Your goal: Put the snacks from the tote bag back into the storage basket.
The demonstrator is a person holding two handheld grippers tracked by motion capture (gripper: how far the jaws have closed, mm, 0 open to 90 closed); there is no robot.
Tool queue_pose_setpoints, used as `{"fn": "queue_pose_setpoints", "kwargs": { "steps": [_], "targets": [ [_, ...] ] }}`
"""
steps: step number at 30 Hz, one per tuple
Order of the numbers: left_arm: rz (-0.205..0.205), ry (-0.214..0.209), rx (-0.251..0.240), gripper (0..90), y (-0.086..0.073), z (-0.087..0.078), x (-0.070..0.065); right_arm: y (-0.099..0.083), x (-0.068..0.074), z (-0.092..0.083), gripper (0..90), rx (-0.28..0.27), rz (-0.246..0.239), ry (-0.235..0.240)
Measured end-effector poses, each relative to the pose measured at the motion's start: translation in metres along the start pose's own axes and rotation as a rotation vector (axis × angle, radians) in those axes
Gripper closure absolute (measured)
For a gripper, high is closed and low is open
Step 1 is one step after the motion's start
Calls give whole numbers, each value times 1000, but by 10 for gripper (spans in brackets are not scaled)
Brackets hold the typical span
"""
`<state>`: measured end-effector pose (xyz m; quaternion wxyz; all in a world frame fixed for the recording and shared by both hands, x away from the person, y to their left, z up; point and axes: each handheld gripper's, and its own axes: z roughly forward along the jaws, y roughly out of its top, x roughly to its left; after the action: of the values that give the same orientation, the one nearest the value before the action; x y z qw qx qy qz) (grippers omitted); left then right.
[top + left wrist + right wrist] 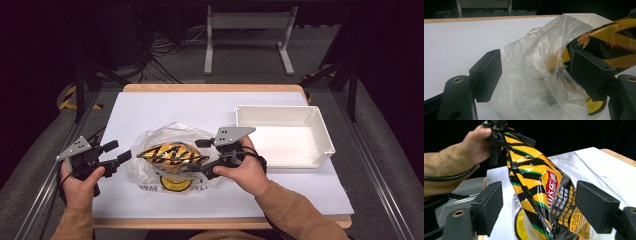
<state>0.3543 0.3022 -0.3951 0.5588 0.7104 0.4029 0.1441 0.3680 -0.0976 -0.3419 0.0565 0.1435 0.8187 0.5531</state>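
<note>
A yellow and black striped chip bag (170,154) lies inside a clear plastic bag (150,137) on the white table cover. At the plastic bag's left edge is my left gripper (119,151). In the left gripper view the crumpled film (536,82) fills the gap between the jaws and touches both pads (486,75), with the chip bag (614,42) behind the right pad. My right gripper (199,156) is at the bag's right side. In the right gripper view (539,207) the chip bag (536,185) stands between the wide jaws, clear of both pads.
A white, empty tray (325,135) stands at the right of the table, close behind my right hand. A yellow round print (175,184) shows under the plastic bag near the front. The table's wooden edge (210,88) runs along the back.
</note>
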Motion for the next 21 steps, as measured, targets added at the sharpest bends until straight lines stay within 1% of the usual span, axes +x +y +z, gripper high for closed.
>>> {"fn": "queue_pose_setpoints", "kwargs": {
  "steps": [1,5,8,11,13,14,16,17,18,20,21],
  "targets": [
    [0,0,0,254,0,0,0,0,0,3,232,5,-9,2],
    [3,0,-5,254,1,-1,0,-4,-1,13,232,30,-17,13],
    [-1,2,-6,254,1,-2,0,-6,-3,18,235,37,-20,15],
    [0,3,-8,254,1,-2,0,-7,-4,21,258,38,-32,9],
    [0,5,-11,254,1,-2,0,-7,-5,23,297,42,-55,4],
    [1,6,-12,254,1,-3,0,-6,-5,23,310,35,-64,0],
    [3,7,-15,254,1,-3,0,-6,-6,24,389,28,-77,-1],
    [3,7,-15,254,1,-3,0,-6,-6,24,389,28,-77,-1],
    [4,8,-20,254,2,-4,0,-5,-6,24,418,26,-81,1],
    [2,8,-20,254,1,-4,0,-3,-7,23,521,33,-108,-7],
    [2,8,-20,254,1,-4,0,-3,-8,23,552,33,-115,-11]
  ]
}}
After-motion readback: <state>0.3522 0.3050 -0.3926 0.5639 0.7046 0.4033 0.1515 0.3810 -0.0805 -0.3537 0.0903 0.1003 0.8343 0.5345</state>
